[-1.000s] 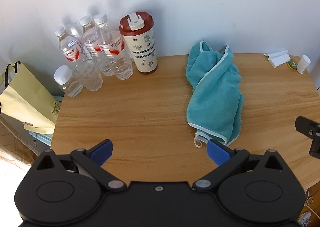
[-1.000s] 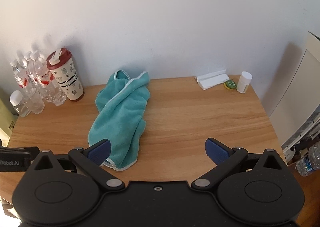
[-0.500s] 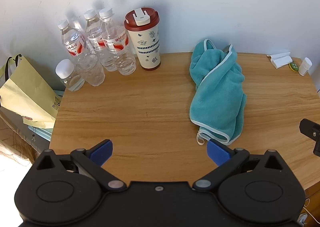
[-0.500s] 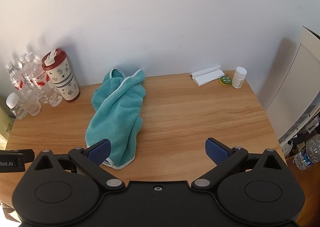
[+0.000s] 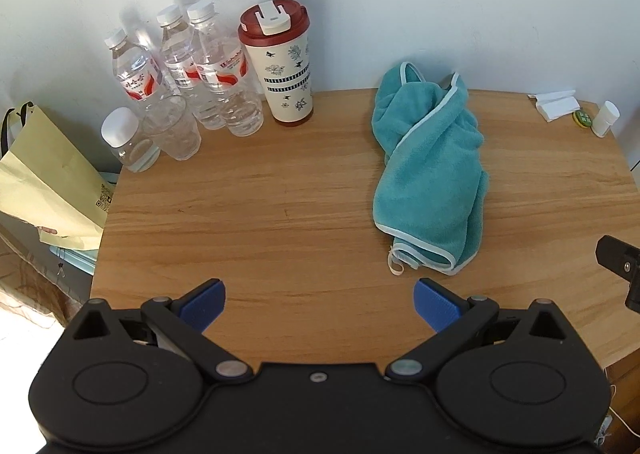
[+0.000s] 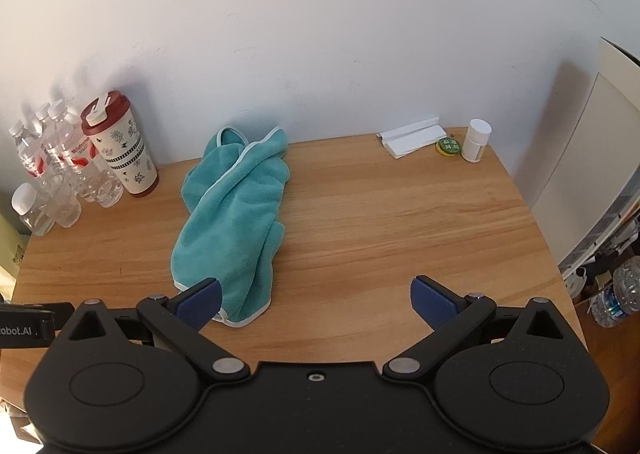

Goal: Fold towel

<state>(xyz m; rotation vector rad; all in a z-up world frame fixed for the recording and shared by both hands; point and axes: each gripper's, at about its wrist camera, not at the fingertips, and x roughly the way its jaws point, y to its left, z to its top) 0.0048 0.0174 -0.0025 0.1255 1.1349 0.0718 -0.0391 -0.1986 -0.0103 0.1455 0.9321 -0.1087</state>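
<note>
Above the table (image 5: 280, 189), both grippers' jaws gape wide, empty, off the towel (image 5: 430, 177).

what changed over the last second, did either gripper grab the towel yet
No grab yet. Both cameras drew back and rose a little, so the crumpled teal towel and the wooden table look slightly farther off. The left gripper and right gripper stayed open and empty. The towel, water bottles and red-lidded patterned tumbler did not move.

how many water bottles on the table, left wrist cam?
4 visible: three capped bottles stand by the wall left of the tumbler; a shorter one sits near the table edge. More may be hidden behind.
</note>
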